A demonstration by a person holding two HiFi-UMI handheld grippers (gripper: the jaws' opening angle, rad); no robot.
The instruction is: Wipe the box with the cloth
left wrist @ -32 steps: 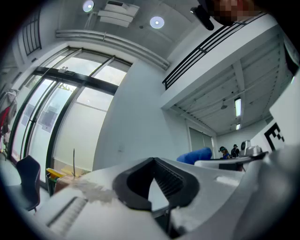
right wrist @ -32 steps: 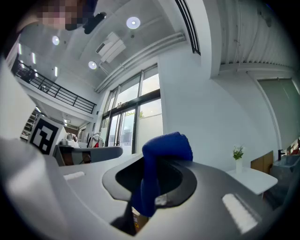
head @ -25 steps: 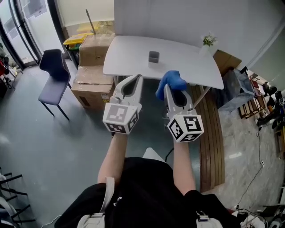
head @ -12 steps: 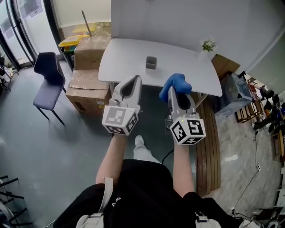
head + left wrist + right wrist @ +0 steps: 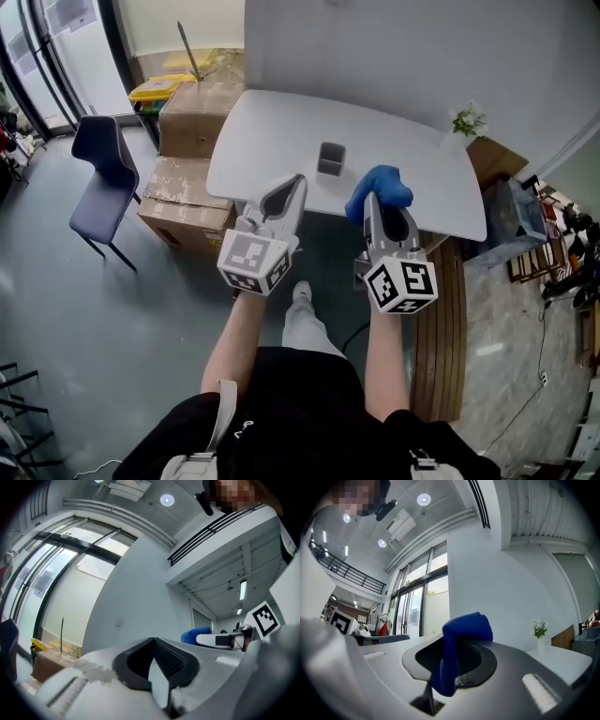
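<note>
A small grey box (image 5: 330,158) stands on the white table (image 5: 253,141), near its front edge. My left gripper (image 5: 297,179) is shut with nothing in it; its tips hover at the table's front edge, just left of and below the box. The left gripper view shows those jaws (image 5: 153,642) closed together. My right gripper (image 5: 373,199) is shut on a blue cloth (image 5: 378,185), which bunches above its tips right of the box. In the right gripper view the cloth (image 5: 464,629) hangs pinched between the jaws. Neither gripper touches the box.
Two cardboard boxes (image 5: 195,111) sit left of the table, with a yellow bin (image 5: 157,89) behind them. A dark blue chair (image 5: 101,155) stands further left. A small plant in a vase (image 5: 466,122) is at the table's right corner. A wooden bench (image 5: 441,319) lies on the right.
Both grippers have moved forward together to the table's front edge, and the table and box now lie closer below them. The cloth stays in the right gripper.
</note>
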